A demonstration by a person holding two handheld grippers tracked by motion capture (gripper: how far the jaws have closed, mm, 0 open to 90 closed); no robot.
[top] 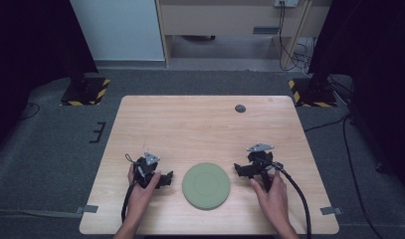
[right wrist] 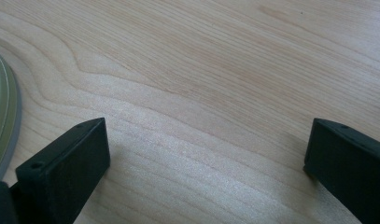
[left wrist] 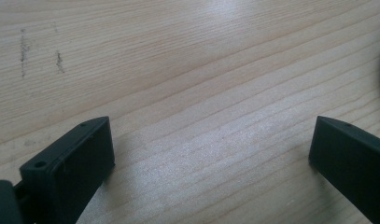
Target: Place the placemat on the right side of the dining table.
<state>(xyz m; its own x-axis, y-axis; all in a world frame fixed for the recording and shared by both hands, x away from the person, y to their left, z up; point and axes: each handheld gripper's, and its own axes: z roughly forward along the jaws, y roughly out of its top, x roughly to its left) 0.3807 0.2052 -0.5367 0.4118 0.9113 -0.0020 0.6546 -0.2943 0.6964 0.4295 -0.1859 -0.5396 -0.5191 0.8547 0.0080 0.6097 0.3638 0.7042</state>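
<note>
Both tongs (left wrist: 211, 149) (right wrist: 206, 149) gape empty, flanking round flat pale-green plate (top: 206, 185) on table (top: 190, 124).

Two forearms come in from the bottom. The left hand (top: 140, 186) holds the left gripper (top: 166, 178), and its jaws are wide apart with nothing between them. The right hand (top: 273, 193) holds the right gripper (top: 238, 170), jaws wide apart too.
</note>
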